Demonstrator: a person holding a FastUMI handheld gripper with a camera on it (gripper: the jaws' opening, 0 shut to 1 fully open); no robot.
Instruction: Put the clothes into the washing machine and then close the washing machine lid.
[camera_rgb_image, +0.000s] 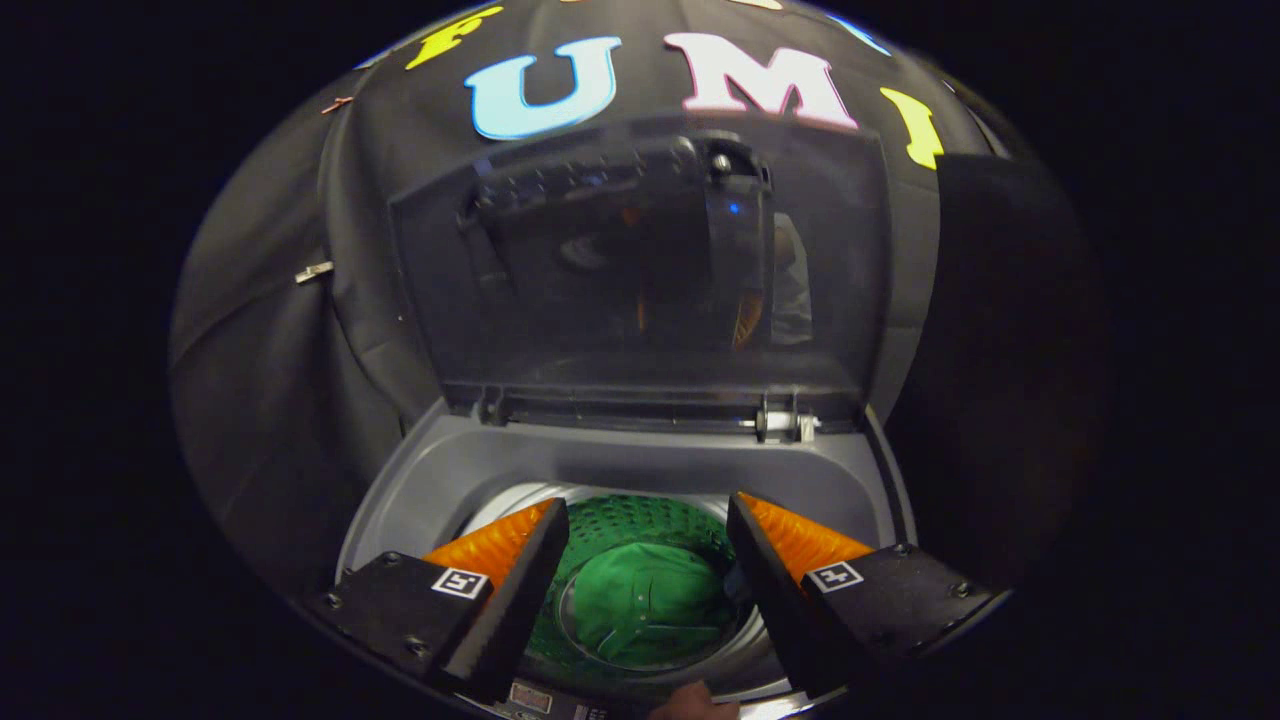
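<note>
The washing machine (440, 480) sits below me against the black cloth wall of the booth, its grey top housing curving round the opening. Its lid (640, 280) stands raised and upright behind the opening, hinged along the back edge; it is dark and see-through, with dim reflections on its surface. Beneath it the drum (640, 515) opens wide, its inner wall dotted with small holes and tinted green. Down at the bottom of the drum lie the clothes (650, 605), a green bundle, crumpled and resting well inside, lower than my fingertips. My gripper (648, 520) hangs over the front of the opening with its fingers spread apart and nothing between them; the clothes show in the gap between the two fingers, beyond and below them, not touched by either one. Each finger carries a small square marker on its upper face. A bit of my hand (692, 702) shows at the very front, just under the machine's rim.
</note>
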